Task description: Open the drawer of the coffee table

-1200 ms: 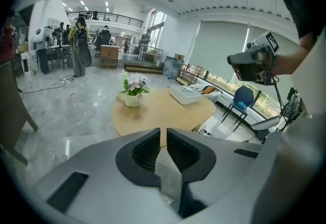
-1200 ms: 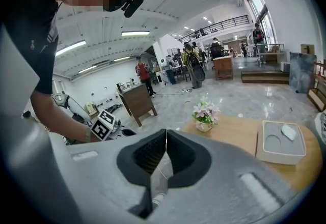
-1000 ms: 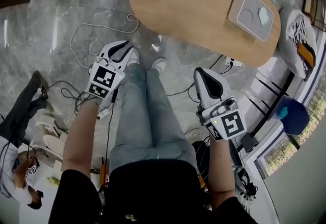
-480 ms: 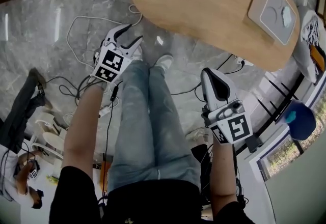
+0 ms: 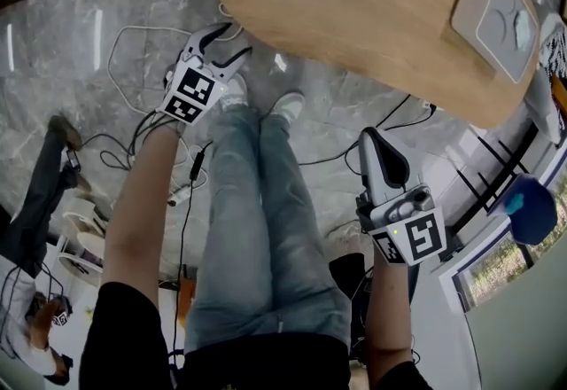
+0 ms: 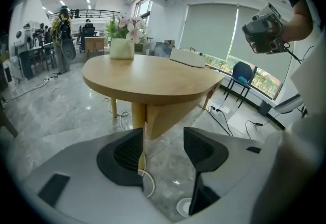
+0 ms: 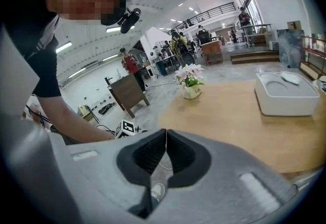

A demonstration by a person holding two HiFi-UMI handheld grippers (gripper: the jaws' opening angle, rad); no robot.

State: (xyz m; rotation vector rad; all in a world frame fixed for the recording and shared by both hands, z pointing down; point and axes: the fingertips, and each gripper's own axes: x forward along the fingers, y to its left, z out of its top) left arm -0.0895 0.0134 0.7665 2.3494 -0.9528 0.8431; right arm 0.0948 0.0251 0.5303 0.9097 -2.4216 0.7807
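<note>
The job had barely begun. The person stood with the coffee table (image 5: pixel 354 7) straight ahead at twelve o'clock, its pale wooden top bare apart from a white tray (image 5: pixel 496 11) towards two o'clock and a pot of flowers (image 6: pixel 122 47) on the far side.

The left gripper (image 5: pixel 226 47) was held out at about eleven o'clock, close to the near edge of the table but touching nothing. Its jaws were opening and stood wide apart, with only floor, a loop of white cable (image 5: pixel 133 42) and the table's leg (image 6: pixel 137 116) showing in the gap between them. The right gripper (image 5: pixel 379 149) hung back at about three o'clock, beside the person's leg and well short of the table. Its jaws were pressed together on nothing.

I could not pick out the drawer anywhere. From above, the top hid whatever sat beneath it, and the left gripper view showed only the edge of the top, the leg and a wedge-shaped panel under it, with no front or handle that I could make out. I judged that nothing of the task was done: the drawer was neither found nor gripped nor pulled. What was left was to get a gripper below the top, take hold of the drawer front, and draw it out. The spread left jaws looked readied for that.
</note>
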